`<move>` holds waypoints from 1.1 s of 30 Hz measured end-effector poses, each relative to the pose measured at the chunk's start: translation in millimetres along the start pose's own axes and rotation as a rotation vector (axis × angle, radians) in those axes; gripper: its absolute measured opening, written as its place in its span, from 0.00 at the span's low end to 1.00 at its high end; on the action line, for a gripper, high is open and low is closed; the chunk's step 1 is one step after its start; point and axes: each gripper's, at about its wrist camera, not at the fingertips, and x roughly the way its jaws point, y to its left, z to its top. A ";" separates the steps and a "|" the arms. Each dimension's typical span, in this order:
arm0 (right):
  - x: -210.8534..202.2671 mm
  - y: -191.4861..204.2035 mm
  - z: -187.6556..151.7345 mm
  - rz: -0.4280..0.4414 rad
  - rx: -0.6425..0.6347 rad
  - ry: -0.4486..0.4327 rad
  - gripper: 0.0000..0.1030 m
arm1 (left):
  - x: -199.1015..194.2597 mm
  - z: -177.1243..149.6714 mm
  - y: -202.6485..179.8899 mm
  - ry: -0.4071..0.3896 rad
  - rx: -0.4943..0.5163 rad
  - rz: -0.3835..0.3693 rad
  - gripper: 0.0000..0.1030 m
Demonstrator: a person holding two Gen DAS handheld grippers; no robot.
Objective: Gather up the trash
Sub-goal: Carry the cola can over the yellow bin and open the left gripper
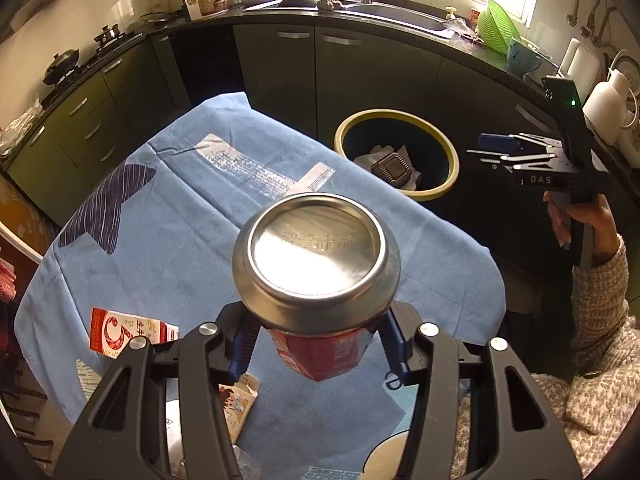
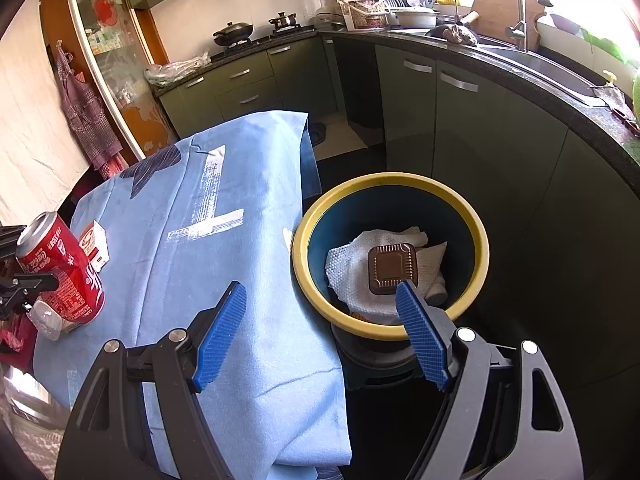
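Gripping the red Coca-Cola can by its sides, your left claw has it clenched base-forward, clear above the blue-clothed worktop, which leaves you free to swing it over the yellow-rimmed bin beside the worktop. Your right claw hangs released and empty near that bin, where paper towel and a brown tray already lie. 1 milk carton waits on the cloth.

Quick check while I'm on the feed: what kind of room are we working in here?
Almost certainly a home kitchen: a sink with a tall faucet under the window, a gas stove with a wok on it, and dark green base cabinets along the counter.
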 end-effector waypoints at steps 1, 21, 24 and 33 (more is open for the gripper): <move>-1.7 -1.8 -0.8 0.001 0.003 -0.003 0.74 | -1.4 5.3 -2.8 -0.004 0.005 -0.005 0.49; -59.8 -124.0 -55.3 -0.077 0.221 -0.077 0.74 | 141.8 198.7 -129.4 0.069 0.158 -0.121 0.49; -63.3 -139.0 -66.1 -0.080 0.253 -0.077 0.74 | 193.9 210.8 -135.1 0.154 0.111 -0.110 0.50; -68.6 -144.9 -65.3 -0.079 0.248 -0.082 0.74 | 190.6 213.9 -128.8 0.143 0.042 -0.122 0.57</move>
